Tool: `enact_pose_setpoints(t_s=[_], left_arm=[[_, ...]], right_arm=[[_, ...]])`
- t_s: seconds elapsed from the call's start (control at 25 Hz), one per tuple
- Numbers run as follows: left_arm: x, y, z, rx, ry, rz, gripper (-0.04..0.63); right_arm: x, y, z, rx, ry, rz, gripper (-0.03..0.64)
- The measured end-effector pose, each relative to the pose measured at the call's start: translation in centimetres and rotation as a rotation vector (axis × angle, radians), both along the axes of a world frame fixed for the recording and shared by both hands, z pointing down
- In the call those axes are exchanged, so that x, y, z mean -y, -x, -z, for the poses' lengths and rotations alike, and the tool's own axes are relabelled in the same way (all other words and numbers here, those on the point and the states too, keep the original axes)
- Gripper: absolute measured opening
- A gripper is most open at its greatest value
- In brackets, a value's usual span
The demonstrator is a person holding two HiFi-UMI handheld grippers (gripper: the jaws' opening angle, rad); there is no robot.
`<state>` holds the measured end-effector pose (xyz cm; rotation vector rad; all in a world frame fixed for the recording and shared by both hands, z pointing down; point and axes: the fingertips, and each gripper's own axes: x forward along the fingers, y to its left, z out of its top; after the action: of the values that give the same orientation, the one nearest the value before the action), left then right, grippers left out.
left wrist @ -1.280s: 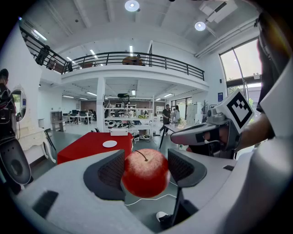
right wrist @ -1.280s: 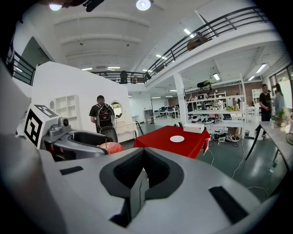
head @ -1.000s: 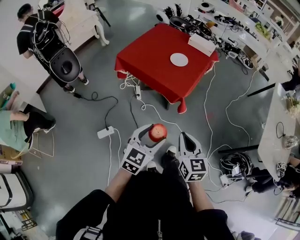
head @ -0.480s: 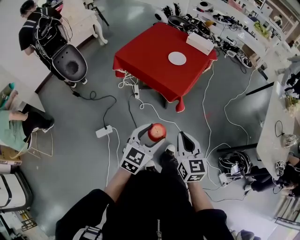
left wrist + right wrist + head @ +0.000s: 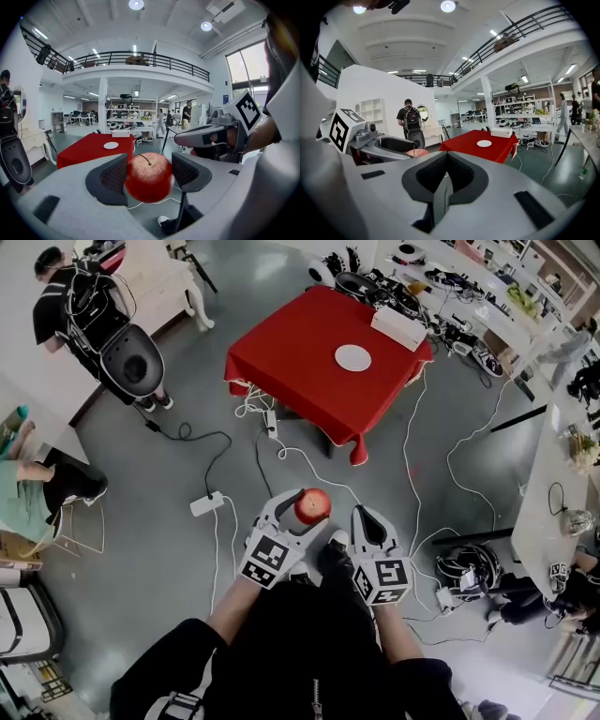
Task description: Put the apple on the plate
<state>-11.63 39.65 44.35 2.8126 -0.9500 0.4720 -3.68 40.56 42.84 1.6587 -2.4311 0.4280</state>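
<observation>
Carrying stage: apple in transit, well short of the red table [image 5: 291,362].
Left gripper [image 5: 302,506]: jaws spread wide, pads pressed on both flanks of the apple; held well apart from the red table, on its near side.
Apple [image 5: 149,178]: red, stem up, clamped off the floor, nowhere near the red table's top.
Plate [image 5: 352,357]: white, bare, resting on the red table, right of its middle.
Right gripper [image 5: 368,518]: jaws closed together on nothing; likewise well short of the red table.
Change over the last second: almost none; same grip width, grippers barely shifted, red table slightly displaced in the head view.
Meaning for the task: grip secure; approach to the red table, lowering and release all judged outstanding.
</observation>
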Motion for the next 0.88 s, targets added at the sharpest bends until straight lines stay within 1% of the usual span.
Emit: enact_pose_setpoints(t_s=[0.44, 0.88], left_arm=[[0.5, -0.1, 0.1, 0.003, 0.000, 0.006, 0.295], [2.8, -0.9, -0.3, 0.006, 0.007, 0.010, 0.295]], right_arm=[[0.5, 0.1, -0.1, -0.001, 0.008, 0.010, 0.011], [2.9, -0.7, -0.5, 0.009, 0.012, 0.009, 0.011]])
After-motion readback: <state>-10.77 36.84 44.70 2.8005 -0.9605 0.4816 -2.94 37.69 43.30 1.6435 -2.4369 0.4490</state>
